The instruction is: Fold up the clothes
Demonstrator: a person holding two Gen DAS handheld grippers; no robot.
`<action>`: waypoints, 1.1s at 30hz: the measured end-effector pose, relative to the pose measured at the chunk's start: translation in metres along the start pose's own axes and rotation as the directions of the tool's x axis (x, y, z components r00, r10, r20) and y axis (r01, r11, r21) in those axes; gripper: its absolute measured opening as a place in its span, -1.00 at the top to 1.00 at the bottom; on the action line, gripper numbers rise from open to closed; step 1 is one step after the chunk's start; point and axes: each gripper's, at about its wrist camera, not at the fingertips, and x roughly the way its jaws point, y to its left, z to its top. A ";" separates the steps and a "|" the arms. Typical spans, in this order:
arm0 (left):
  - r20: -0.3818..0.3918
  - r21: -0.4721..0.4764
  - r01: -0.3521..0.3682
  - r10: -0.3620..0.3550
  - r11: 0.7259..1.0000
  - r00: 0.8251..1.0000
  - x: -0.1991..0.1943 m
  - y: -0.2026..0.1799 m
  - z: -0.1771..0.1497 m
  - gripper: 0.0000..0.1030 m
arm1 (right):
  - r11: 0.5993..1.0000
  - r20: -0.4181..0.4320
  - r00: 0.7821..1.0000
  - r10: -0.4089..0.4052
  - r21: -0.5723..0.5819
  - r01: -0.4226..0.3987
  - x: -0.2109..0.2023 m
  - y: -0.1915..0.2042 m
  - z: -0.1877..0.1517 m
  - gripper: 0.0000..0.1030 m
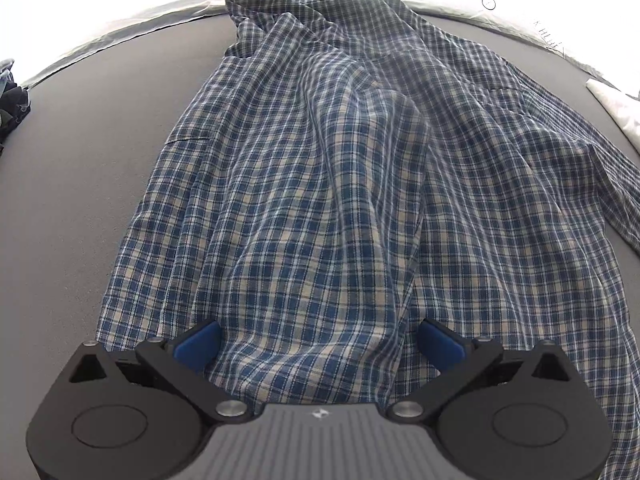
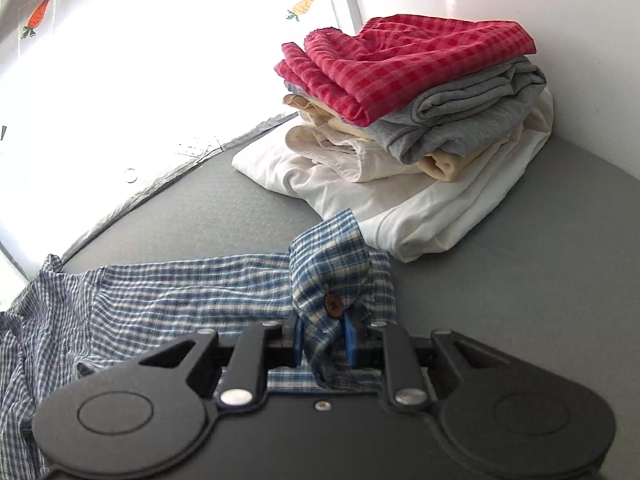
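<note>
A blue, white and tan plaid shirt [image 1: 320, 168] lies spread and rumpled on the grey table [image 1: 80, 160]. My left gripper [image 1: 320, 344] hovers over its near hem with the blue pads wide apart; cloth lies between them, untouched. In the right wrist view the shirt's sleeve [image 2: 180, 292] stretches leftward, and its cuff [image 2: 336, 284], with a brown button [image 2: 333, 305], is bunched up between the blue pads of my right gripper [image 2: 324, 346], which press on it from both sides.
A stack of folded clothes [image 2: 400, 120] sits at the far right corner of the table: a red checked piece [image 2: 404, 56] on top, grey, cream and white ones below. Dark clothing [image 1: 12, 108] lies at the left edge. A bright white wall runs behind.
</note>
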 end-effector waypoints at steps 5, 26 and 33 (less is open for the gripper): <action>0.004 0.008 0.006 -0.006 1.000 1.000 0.001 0.000 0.001 -1.00 | 0.914 -0.130 0.906 0.404 0.005 -0.406 0.000 0.074 -0.021 0.59; 0.048 0.070 0.029 -0.032 0.997 0.998 -0.009 -0.002 0.017 -1.00 | 0.932 -0.082 0.996 0.027 -0.357 -0.055 0.009 0.064 -0.048 -0.97; 0.208 0.125 0.153 -0.177 0.980 0.962 -0.044 -0.018 0.043 -1.00 | 0.933 -0.110 0.994 -0.025 -0.360 -0.017 0.013 0.032 -0.068 -1.00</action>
